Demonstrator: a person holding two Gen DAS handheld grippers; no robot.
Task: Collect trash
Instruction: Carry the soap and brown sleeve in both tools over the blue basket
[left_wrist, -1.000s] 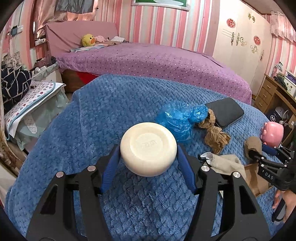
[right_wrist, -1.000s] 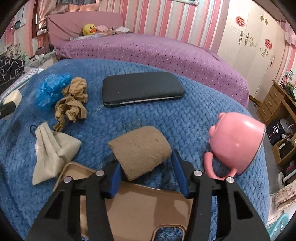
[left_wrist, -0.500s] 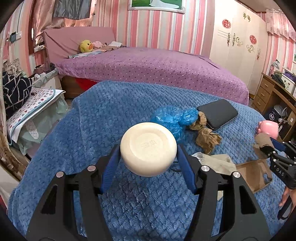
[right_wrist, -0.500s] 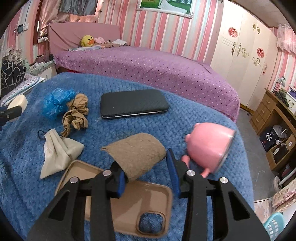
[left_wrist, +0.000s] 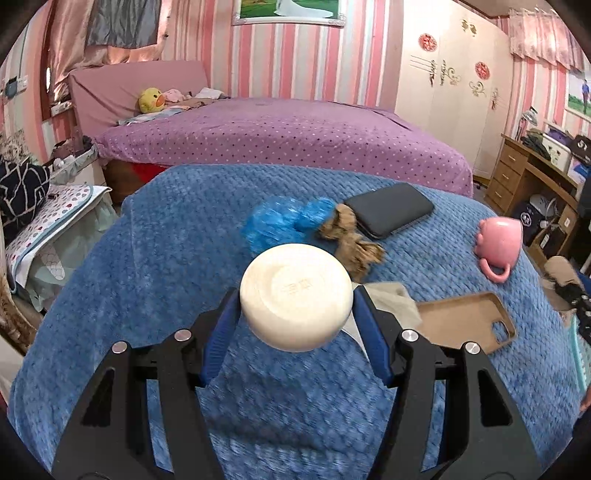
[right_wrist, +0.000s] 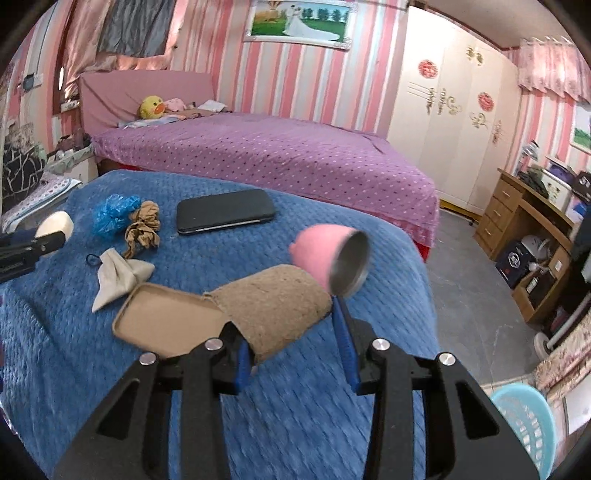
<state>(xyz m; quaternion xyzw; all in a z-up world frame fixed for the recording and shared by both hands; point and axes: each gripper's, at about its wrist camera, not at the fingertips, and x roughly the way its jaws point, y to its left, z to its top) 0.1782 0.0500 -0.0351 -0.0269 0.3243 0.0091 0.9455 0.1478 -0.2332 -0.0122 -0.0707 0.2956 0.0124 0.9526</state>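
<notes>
We hold a load in each gripper above the blue blanket (left_wrist: 155, 258).

Left gripper (left_wrist: 295, 306): the jaws stand at a middling width and clamp a cream disc (left_wrist: 295, 295), round face toward the camera, pads on its two sides. It looks like a bar of soap; we cannot confirm this.

Right gripper (right_wrist: 291, 325): the jaws stand narrower and pinch a brown fibrous tube (right_wrist: 273, 306). The left pad sits on its near end; the right pad's contact is not clear. The tube's long axis runs from the left pad up and to the right, across the jaw gap rather than along it.

The relation that governs the coming move: a pale blue basket (right_wrist: 524, 424) stands on the floor low and to the right of the right gripper, past the blanket's edge. We judge it the likely bin. It does not show in the left view, so the right hand is the nearer one. To drop the tube, we would swing right and down, then open over the rim.

Farther out, the remaining pieces lie on the blanket:
- a tan phone case (right_wrist: 166, 321), just behind the tube;
- a beige pouch (right_wrist: 118, 275), left of the case;
- a crumpled brown wad (right_wrist: 142, 229), touching a blue plastic wad (right_wrist: 112, 212);
- a black wallet (right_wrist: 225, 216), beyond them;
- a pink cup (right_wrist: 325, 258) on its side, mouth to the right.

The two wads lie ahead of the left gripper, which is nearer them.
</notes>
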